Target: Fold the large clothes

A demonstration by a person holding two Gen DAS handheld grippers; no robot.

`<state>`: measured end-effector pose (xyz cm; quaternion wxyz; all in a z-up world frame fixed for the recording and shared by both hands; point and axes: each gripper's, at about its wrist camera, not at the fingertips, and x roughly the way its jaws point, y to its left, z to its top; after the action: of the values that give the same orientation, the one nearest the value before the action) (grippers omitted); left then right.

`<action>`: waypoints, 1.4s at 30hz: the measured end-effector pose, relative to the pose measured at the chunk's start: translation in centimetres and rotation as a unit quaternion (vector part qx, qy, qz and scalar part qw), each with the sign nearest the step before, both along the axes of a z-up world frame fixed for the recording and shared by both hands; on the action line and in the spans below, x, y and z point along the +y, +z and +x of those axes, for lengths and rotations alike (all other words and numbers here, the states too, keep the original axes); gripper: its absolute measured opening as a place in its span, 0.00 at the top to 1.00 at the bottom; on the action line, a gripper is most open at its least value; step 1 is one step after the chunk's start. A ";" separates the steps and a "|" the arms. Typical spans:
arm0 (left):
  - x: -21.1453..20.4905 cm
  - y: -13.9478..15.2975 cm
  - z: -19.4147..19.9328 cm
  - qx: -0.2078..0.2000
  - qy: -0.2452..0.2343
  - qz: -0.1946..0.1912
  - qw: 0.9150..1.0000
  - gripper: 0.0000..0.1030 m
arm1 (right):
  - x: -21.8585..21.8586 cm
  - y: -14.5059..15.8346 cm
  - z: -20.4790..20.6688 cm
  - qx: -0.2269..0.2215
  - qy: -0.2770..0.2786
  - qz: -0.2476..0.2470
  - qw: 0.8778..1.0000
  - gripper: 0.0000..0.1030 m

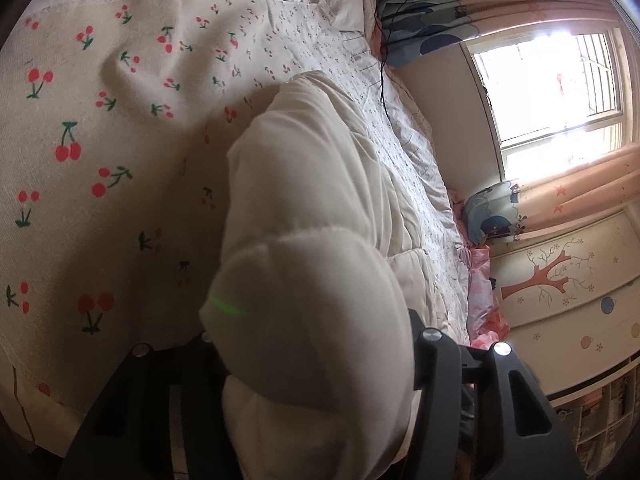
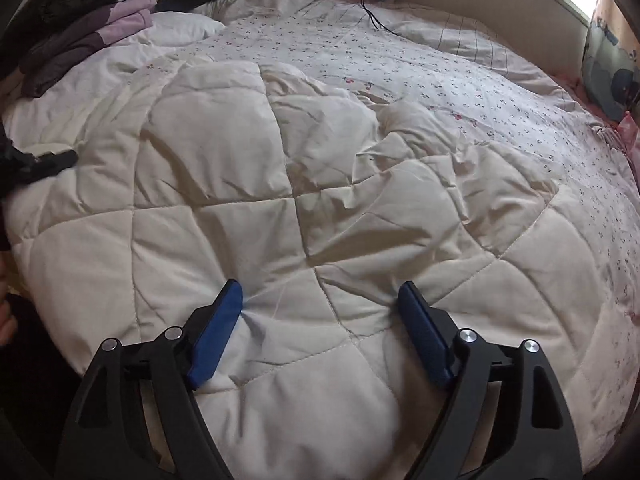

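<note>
A thick cream quilted comforter (image 2: 248, 184) lies spread and rumpled over the bed. In the left wrist view a bulging fold of this comforter (image 1: 304, 272) fills the space between the jaws of my left gripper (image 1: 312, 344), which is shut on it; the fingertips are hidden under the fabric. In the right wrist view my right gripper (image 2: 320, 312) stands open just over the comforter's near part. Its blue pads (image 2: 218, 332) rest against the fabric on either side of a stitched seam, with nothing pinched.
A cherry-print cloth (image 1: 100, 140) covers the bed left of the held fold. Folded dark and purple clothes (image 2: 92, 24) are stacked at the far left corner. A black cable (image 2: 372, 12) trails across the floral sheet (image 2: 440, 80). The window (image 1: 552, 88) and curtains are at the right.
</note>
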<state>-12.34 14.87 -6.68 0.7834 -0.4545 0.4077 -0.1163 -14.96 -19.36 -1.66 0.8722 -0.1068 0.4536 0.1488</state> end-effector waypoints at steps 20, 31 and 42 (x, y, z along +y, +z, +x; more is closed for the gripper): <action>-15.5 18.7 -2.1 -0.200 -0.050 0.191 0.960 0.62 | -8.5 -0.5 -0.3 0.041 0.028 0.246 0.968 0.19; -38.1 17.3 -1.6 -0.221 -0.229 0.310 0.896 0.62 | -34.0 -3.2 -1.2 0.093 -0.077 0.649 0.751 0.07; -47.4 12.1 -5.9 -0.222 -0.331 0.425 0.813 0.39 | -35.5 -1.1 3.0 0.143 -0.057 0.585 0.796 0.07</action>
<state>-18.19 -32.50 5.47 0.8821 0.1242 0.3569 -0.2814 -11.92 -54.84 -2.76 0.7003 0.4729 0.4048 0.3493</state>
